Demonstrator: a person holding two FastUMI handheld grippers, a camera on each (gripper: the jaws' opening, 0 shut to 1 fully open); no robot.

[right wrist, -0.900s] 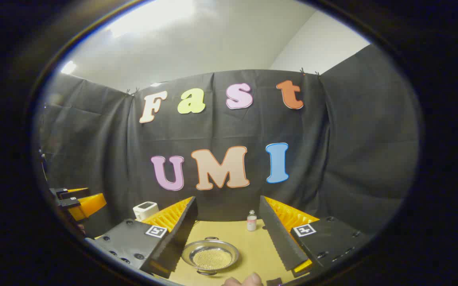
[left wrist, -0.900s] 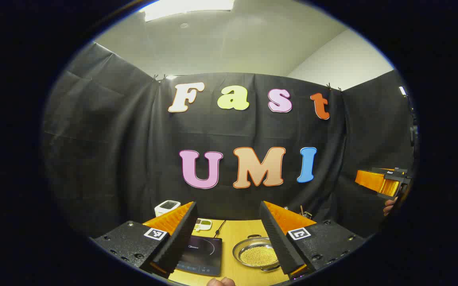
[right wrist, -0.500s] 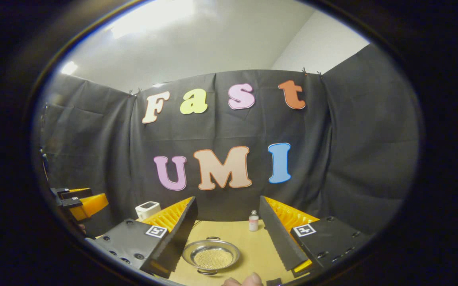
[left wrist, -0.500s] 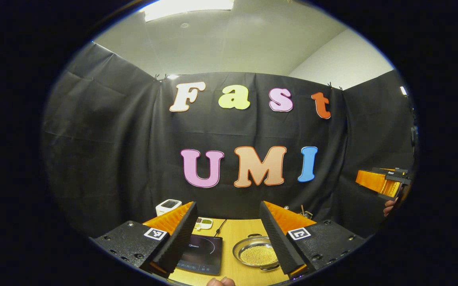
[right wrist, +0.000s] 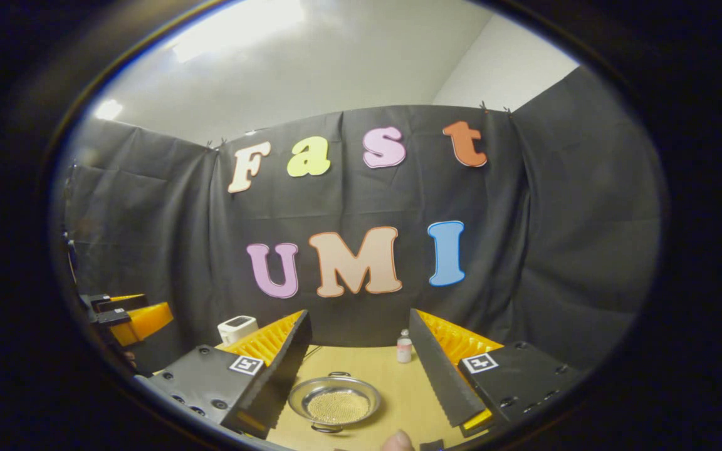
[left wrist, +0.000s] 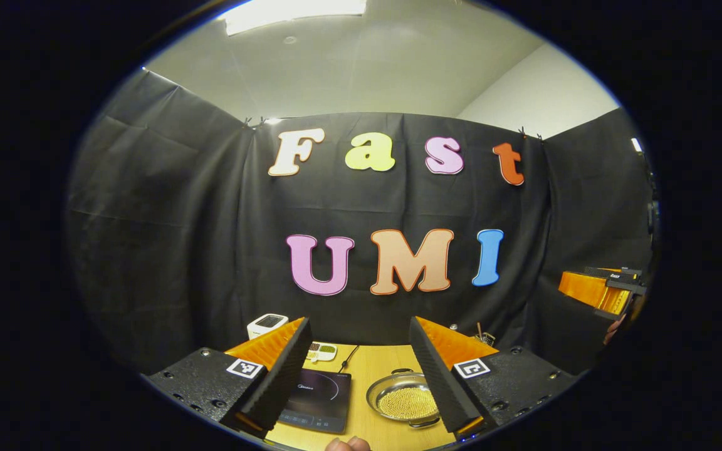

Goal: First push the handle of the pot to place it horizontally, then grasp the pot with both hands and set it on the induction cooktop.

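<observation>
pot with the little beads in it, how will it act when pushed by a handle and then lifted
The pot looks like thin, shallow metal standing flat on the smooth wooden table, so a push on a handle should probably make it slide or spin rather than tip. The loose beads add weight and would likely shift or spill if one side is lifted higher.

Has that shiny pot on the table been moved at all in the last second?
No. In the left gripper view the pot sits just right of the cooktop, same as before; slight shifts are the camera's.

Bright ceiling panel (left wrist: 295,7) overhead — glare there, dim booth below, strong fisheye bending at edges.
</observation>
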